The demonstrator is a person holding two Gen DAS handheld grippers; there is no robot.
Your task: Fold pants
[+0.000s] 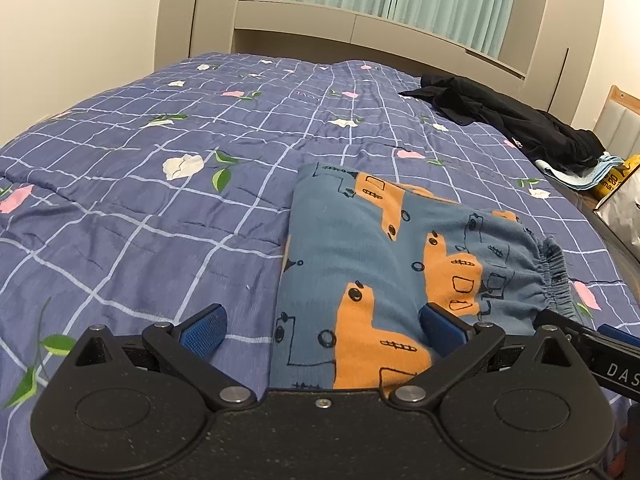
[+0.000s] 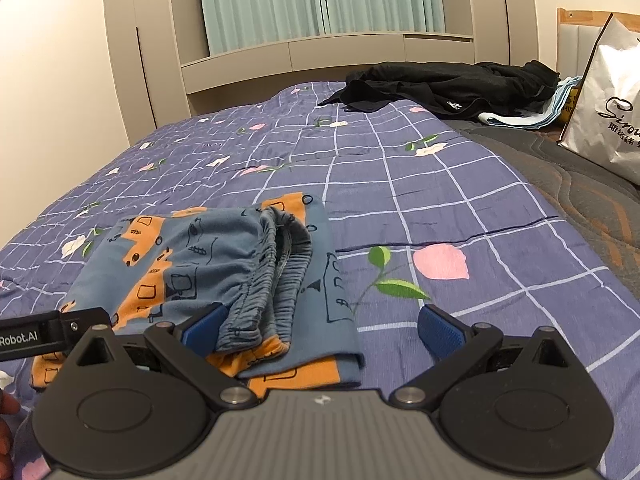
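The pants [image 1: 372, 264], blue w/ orange shapes, are seen folded into a small pile on the bed [image 1: 160, 200], on its blue checked flower blanket. The stretchy waist is bunched on top of the pile, toward the right side. The left claw [image 1: 324, 328] is held wide apart; nothing is gripped, w/ one blue pad over the blanket & one over the pants. The right claw [image 2: 320, 326] is spread wide too, nothing gripped, just at the near right edge of the pile. Black clothes [image 2: 452, 84] are piled far back on the bed. A white bag [image 2: 608, 100] is seen at the right.
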